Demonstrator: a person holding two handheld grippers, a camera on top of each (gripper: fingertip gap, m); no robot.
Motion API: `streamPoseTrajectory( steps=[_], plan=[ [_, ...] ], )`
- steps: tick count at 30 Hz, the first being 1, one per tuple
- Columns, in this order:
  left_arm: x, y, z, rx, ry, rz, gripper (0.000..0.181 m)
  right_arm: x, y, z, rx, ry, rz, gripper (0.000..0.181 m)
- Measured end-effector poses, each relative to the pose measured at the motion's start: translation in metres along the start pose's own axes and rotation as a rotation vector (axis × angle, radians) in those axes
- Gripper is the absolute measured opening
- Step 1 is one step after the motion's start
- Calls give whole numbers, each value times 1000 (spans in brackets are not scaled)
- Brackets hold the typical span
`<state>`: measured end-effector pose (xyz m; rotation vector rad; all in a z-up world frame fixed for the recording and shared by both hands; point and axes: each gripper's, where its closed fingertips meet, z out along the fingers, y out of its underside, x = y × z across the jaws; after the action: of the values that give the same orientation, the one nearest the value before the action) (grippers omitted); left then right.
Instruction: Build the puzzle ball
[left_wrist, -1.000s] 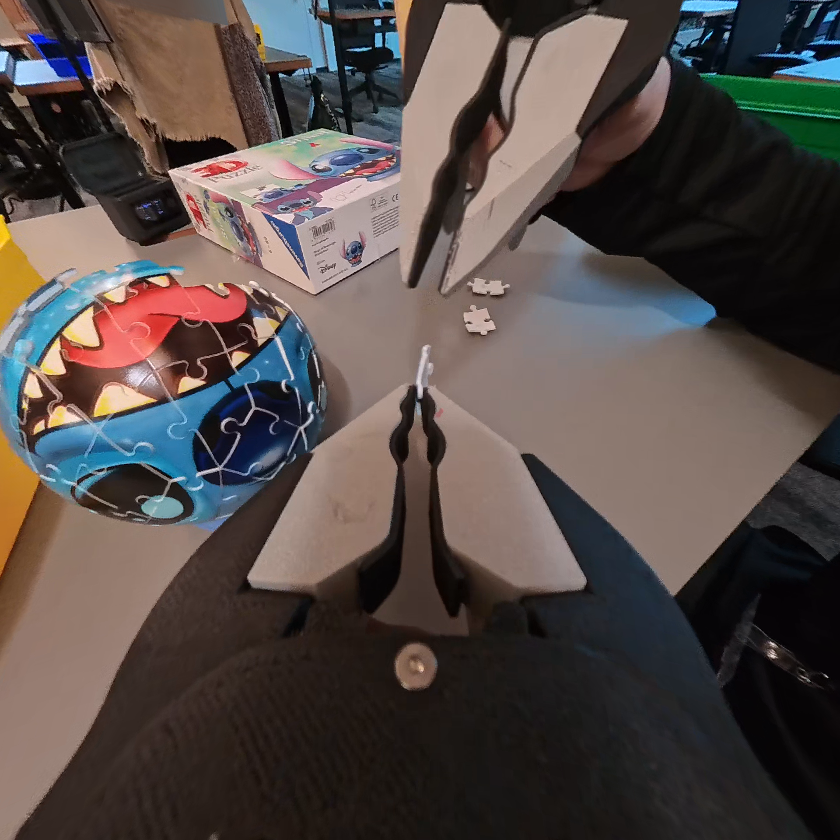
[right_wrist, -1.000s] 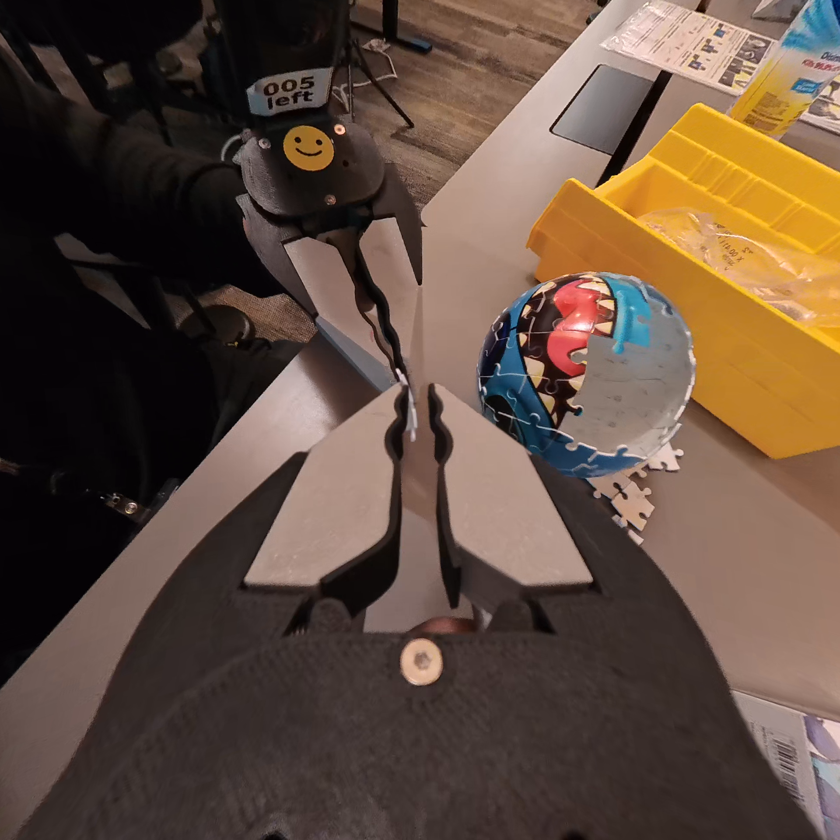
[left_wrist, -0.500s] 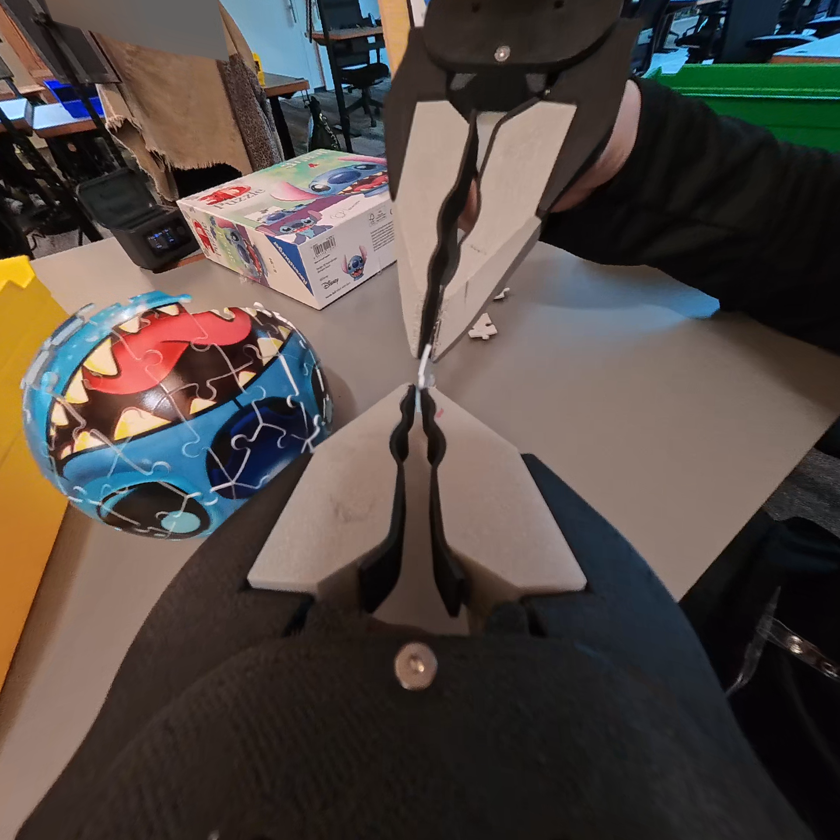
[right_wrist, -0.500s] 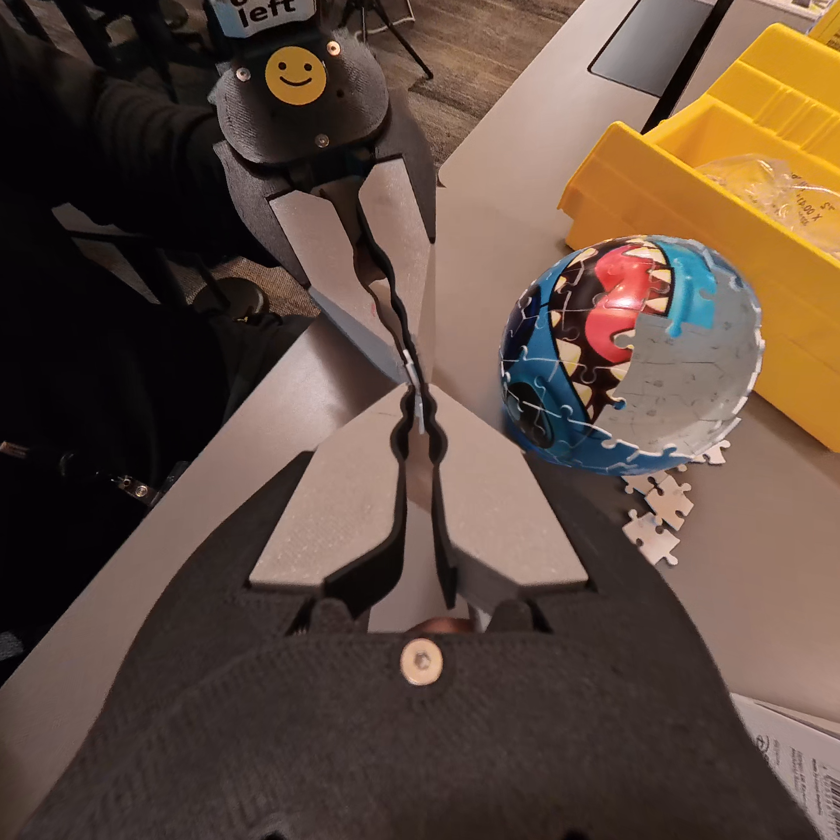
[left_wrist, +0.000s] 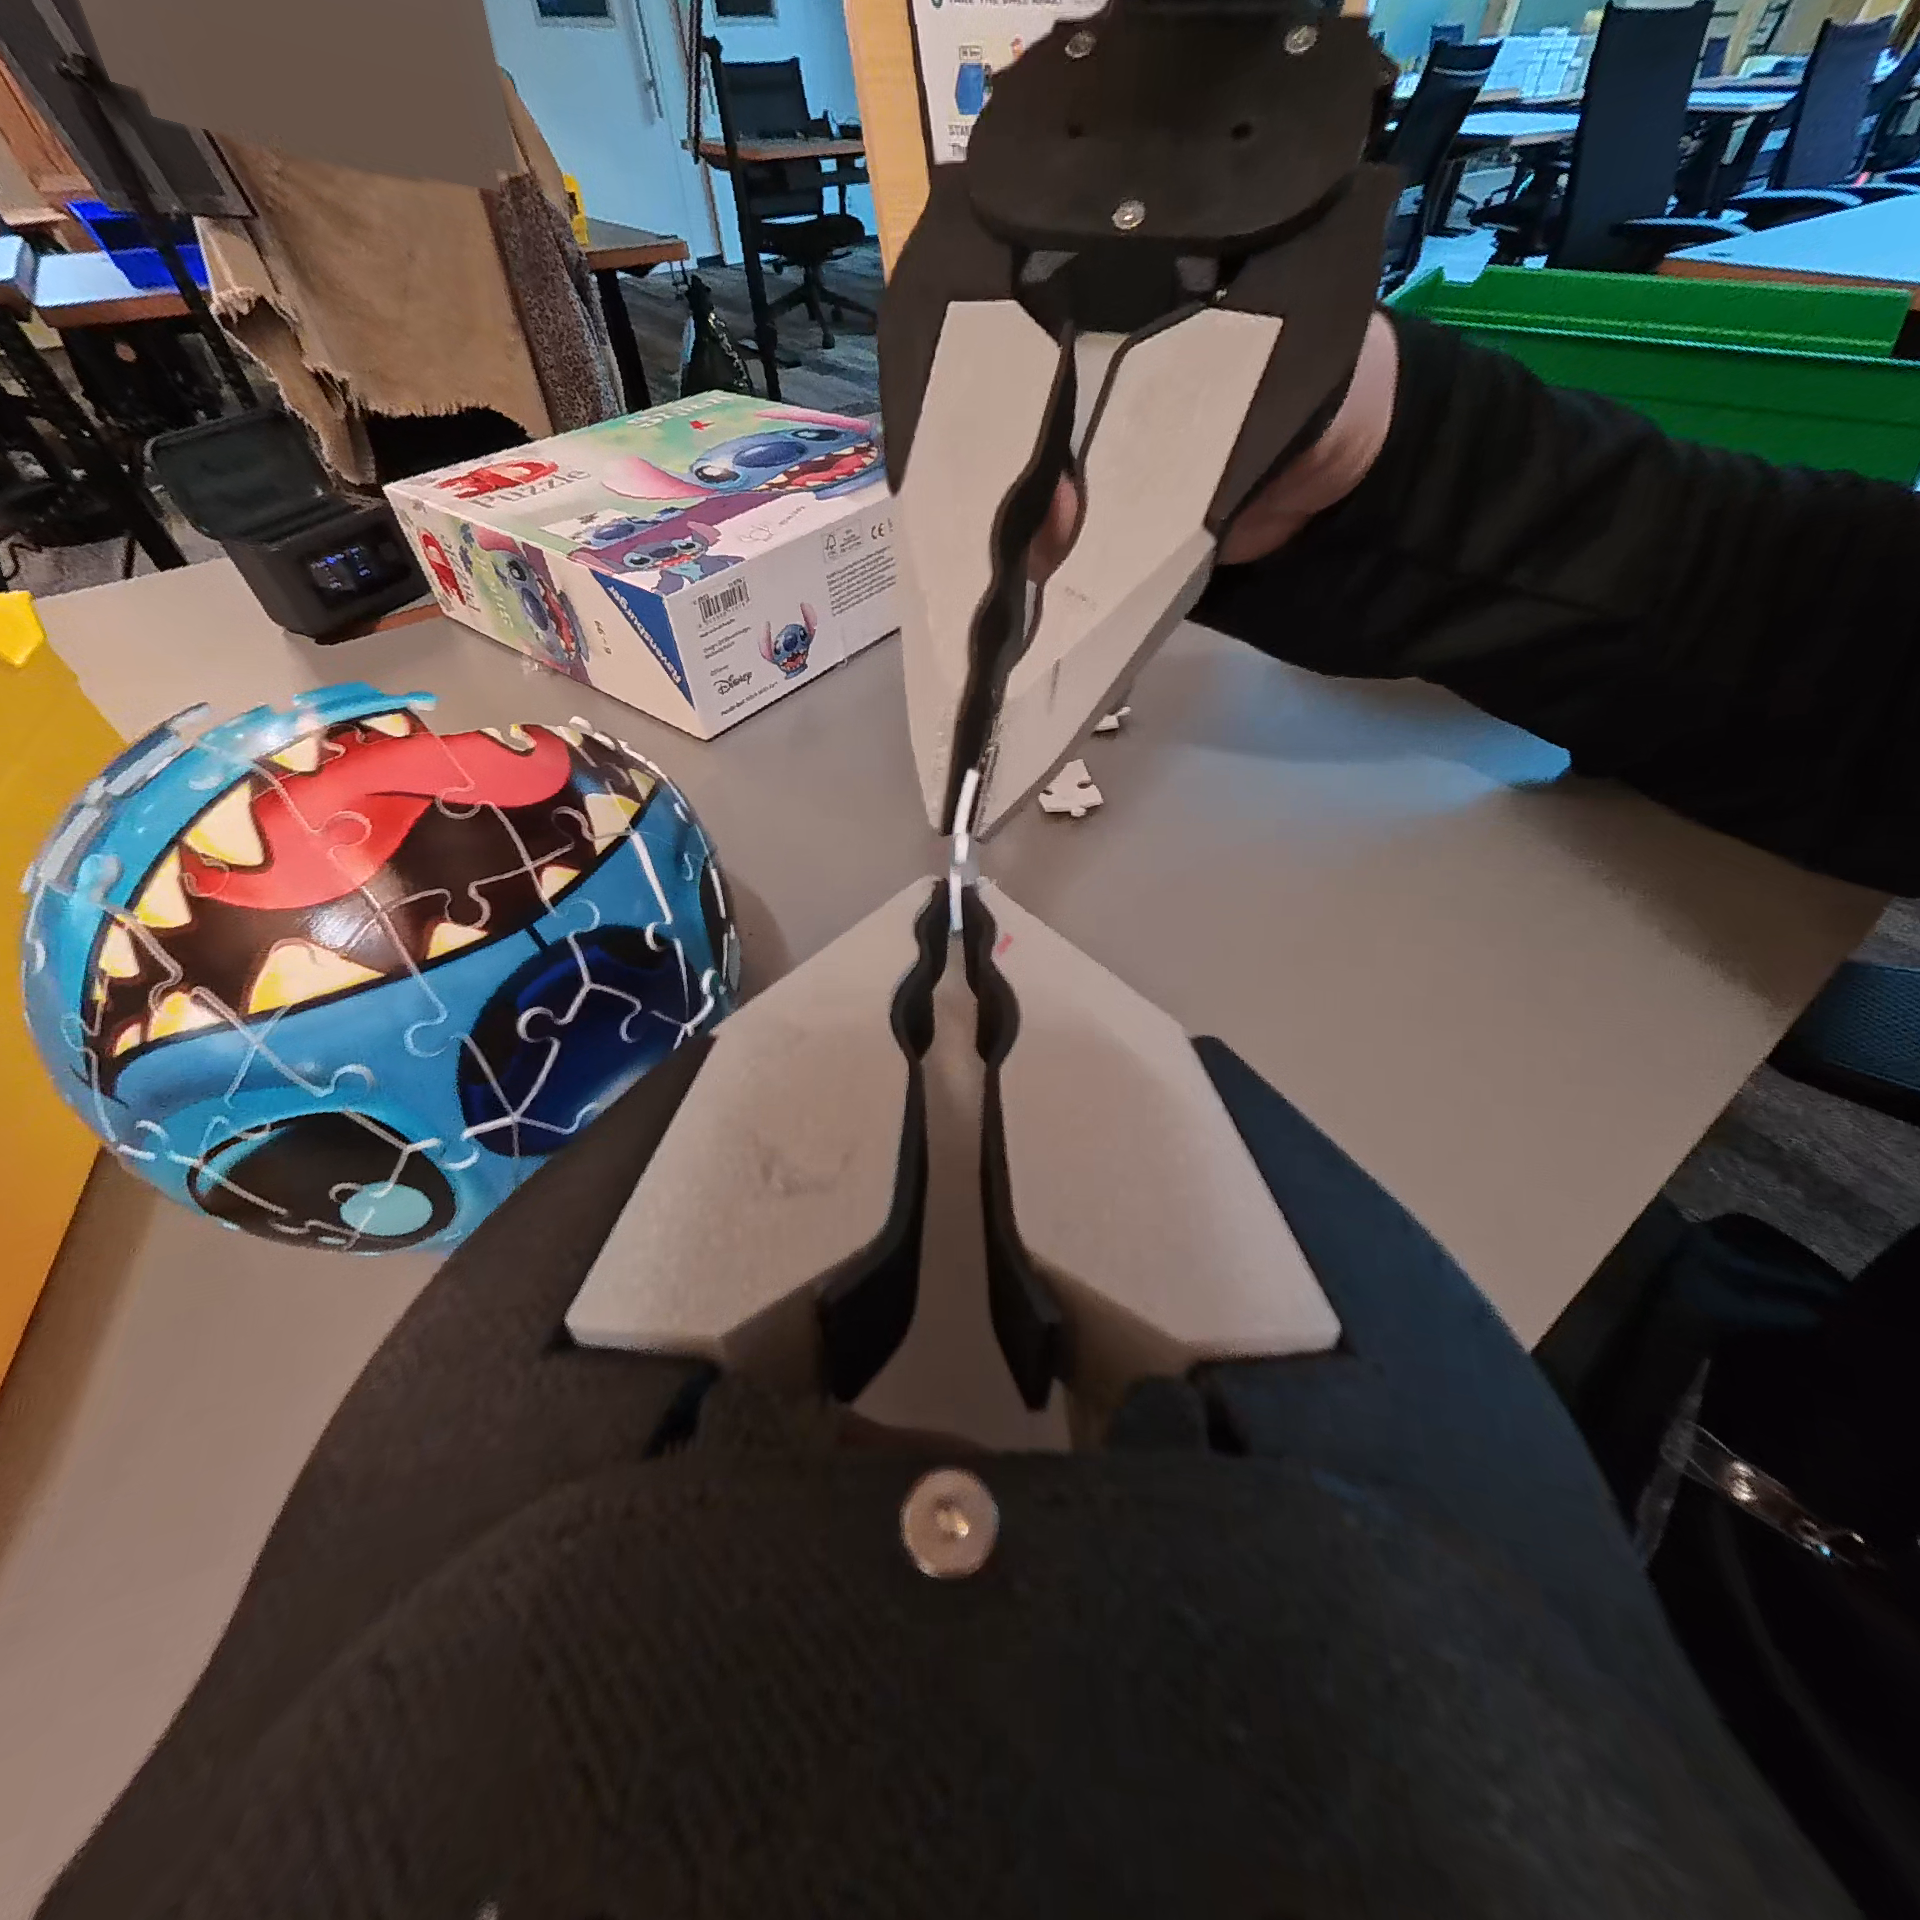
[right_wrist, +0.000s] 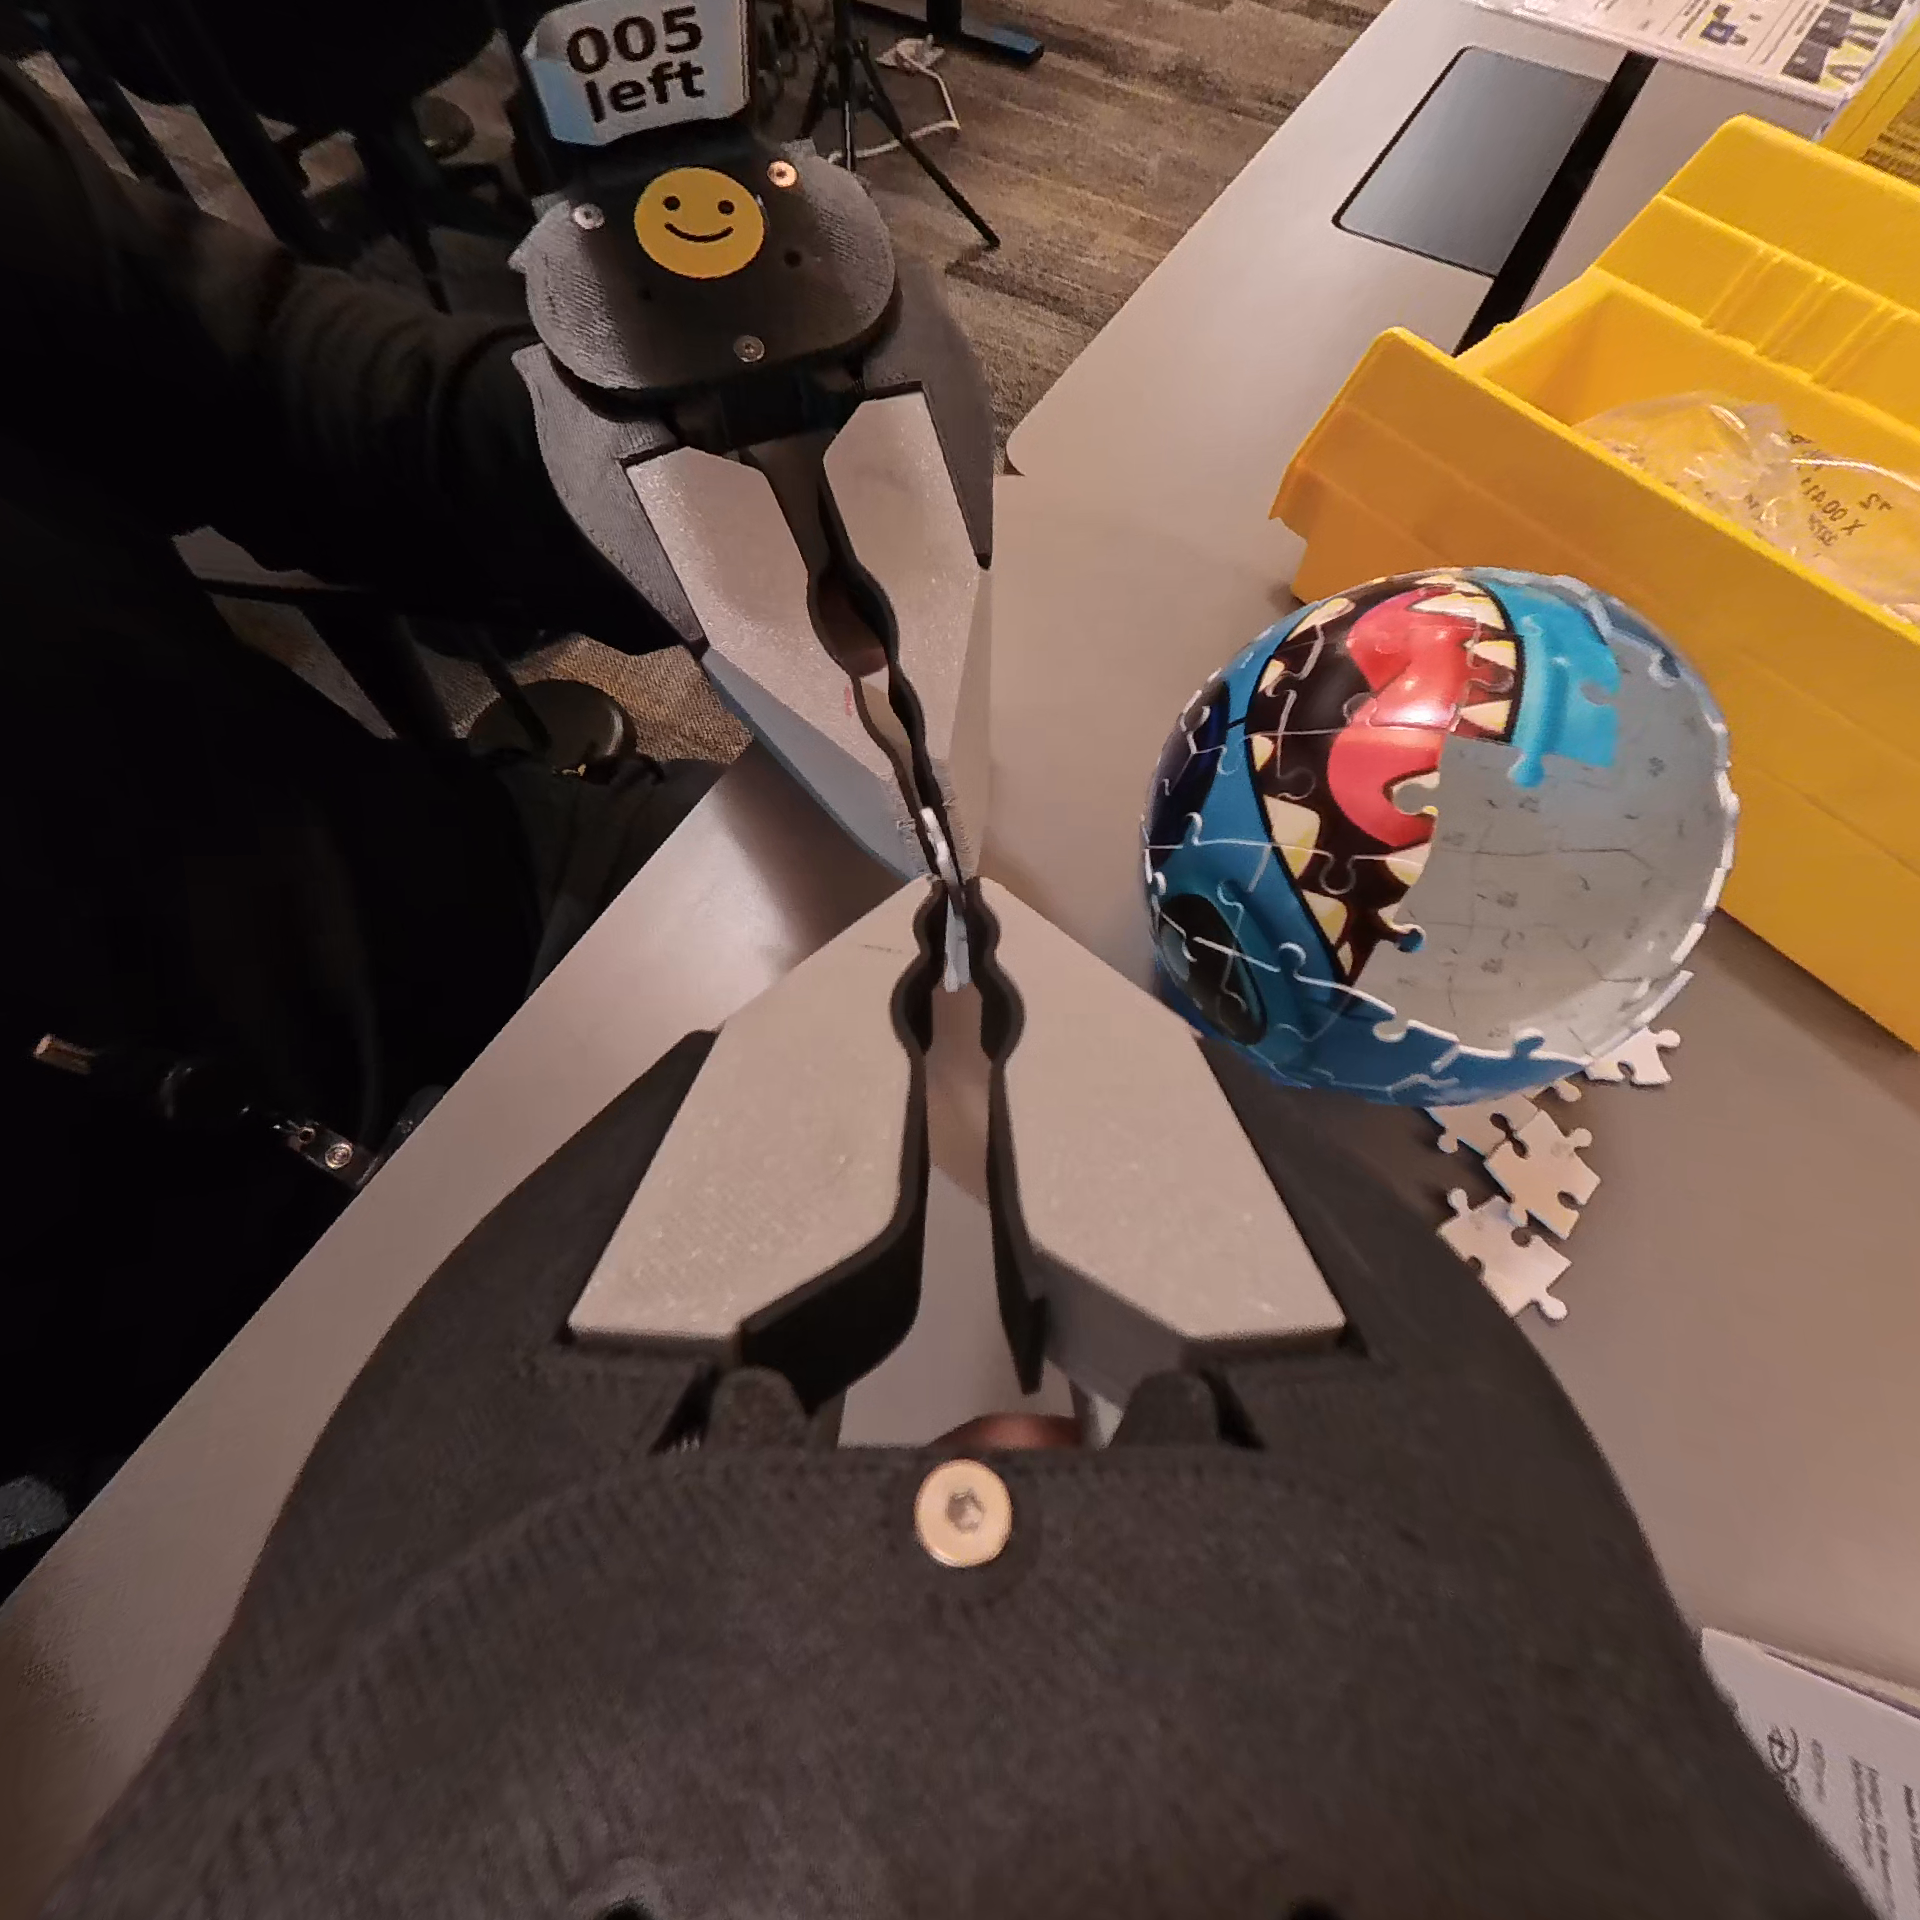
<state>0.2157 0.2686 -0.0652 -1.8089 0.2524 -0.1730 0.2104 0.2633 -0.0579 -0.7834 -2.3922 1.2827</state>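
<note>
Two hand-held grippers meet tip to tip above a grey table (left_wrist: 1351, 987). In the left wrist view, the left gripper (left_wrist: 958, 902) points toward twelve o'clock with its jaws closed on a thin white puzzle piece (left_wrist: 956, 891) seen edge-on. The right gripper (left_wrist: 968, 805) reaches down from twelve o'clock, its jaws likewise pinched on the piece's far end, or on a second piece touching it; the edge-on view does not settle which. The right wrist view shows the same meeting from the other side, with the right gripper (right_wrist: 954, 935) in front and the left gripper (right_wrist: 935, 836) opposite. The puzzle ball (left_wrist: 364, 966) rests on the table at about nine o'clock in the left view, just beside a yellow bin (right_wrist: 1558, 499). Its printed face, a red tongue, pale teeth and blue skin, looks largely joined. In the right view the puzzle ball (right_wrist: 1434, 831) sits at two o'clock and shows a wide open gap with the grey inner surface visible, so a good share of the shell seems unfinished. Loose white pieces (right_wrist: 1507, 1174) lie face down at the ball's foot, and a few more loose pieces (left_wrist: 1070, 790) lie near the puzzle box (left_wrist: 644, 561) at eleven o'clock. The work appears somewhat past halfway, with the remaining pieces yet to be fitted.
</note>
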Motion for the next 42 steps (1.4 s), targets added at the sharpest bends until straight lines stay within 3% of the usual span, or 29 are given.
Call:
streamPoseTrajectory(
  steps=[5, 9, 12, 15, 19, 22, 26, 30, 35, 42],
  plan=[
    [-9, -3, -3, 14, -13, -18, 3, 8, -3, 0, 21, 29, 27, 0],
    [-19, -6, -15, -1, -23, 27, 27, 26, -8, -16, 55, 108, 70, 0],
    [-36, -18, -40, -10, -70, 118, 49, 60, -14, -41, 102, 261, 166, 0],
    [-64, -15, -61, -70, -112, 152, 94, 97, -15, -59, 109, 439, 251, 0],
    [-101, 6, -53, -136, -111, 119, 107, 121, -14, -47, 58, 508, 298, 0],
    [-114, 19, -40, -161, -81, 50, 108, 136, -5, -37, -33, 575, 267, 0],
    [-115, 35, -27, -178, -62, 42, 109, 140, 2, -23, -78, 554, 289, 0],
    [-101, 42, -19, -184, -49, 54, 113, 143, 10, -19, -111, 552, 305, 0],
    [-85, 47, -19, -191, -104, 29, 122, 145, 7, -26, -90, 561, 299, 0],
    [-58, 44, -32, -210, -84, 0, 108, 146, -1, -30, -83, 535, 268, 0]
  ],
)
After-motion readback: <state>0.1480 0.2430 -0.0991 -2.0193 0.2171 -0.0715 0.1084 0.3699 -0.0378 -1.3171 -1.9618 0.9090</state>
